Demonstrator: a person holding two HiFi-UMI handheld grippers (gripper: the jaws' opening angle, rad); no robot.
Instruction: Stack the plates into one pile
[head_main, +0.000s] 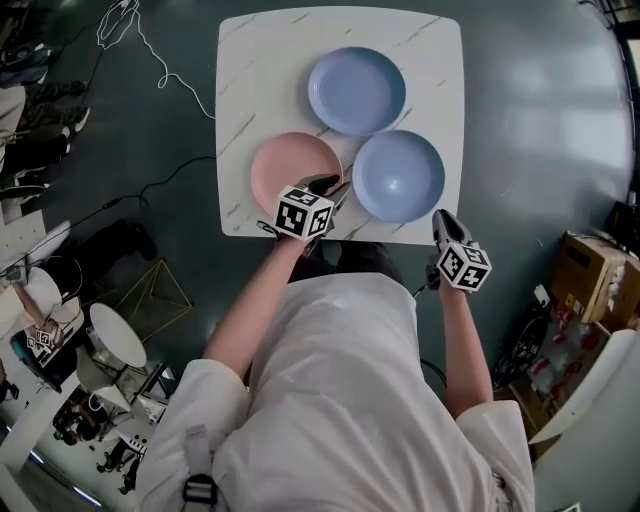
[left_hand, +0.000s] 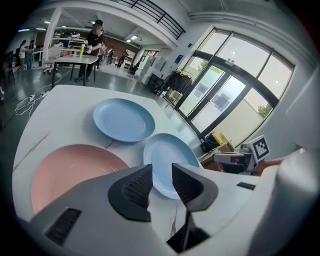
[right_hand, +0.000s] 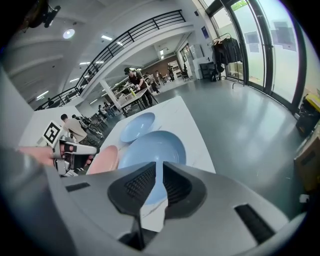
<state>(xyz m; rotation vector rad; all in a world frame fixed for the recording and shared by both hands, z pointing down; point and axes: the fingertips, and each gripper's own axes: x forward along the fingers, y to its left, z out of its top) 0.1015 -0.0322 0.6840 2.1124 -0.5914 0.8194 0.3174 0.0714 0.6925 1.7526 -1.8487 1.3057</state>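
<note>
Three plates lie on the white marble table (head_main: 250, 60): a pink plate (head_main: 290, 170) at the near left, a blue plate (head_main: 398, 175) at the near right, and a second blue plate (head_main: 356, 90) behind them. My left gripper (head_main: 332, 186) hovers by the pink plate's right rim, jaws open, nothing between them; its own view shows the pink plate (left_hand: 70, 170) lower left and the near blue plate (left_hand: 167, 155) ahead of the left gripper (left_hand: 162, 180). My right gripper (head_main: 441, 216) is shut and empty at the table's front edge, pointing at the near blue plate (right_hand: 150, 150).
The table is small and the near plates sit close to its front edge. Cables (head_main: 150, 50) trail over the dark floor at the left. Cardboard boxes (head_main: 590, 270) stand at the right and white round fittings (head_main: 115, 340) at the lower left.
</note>
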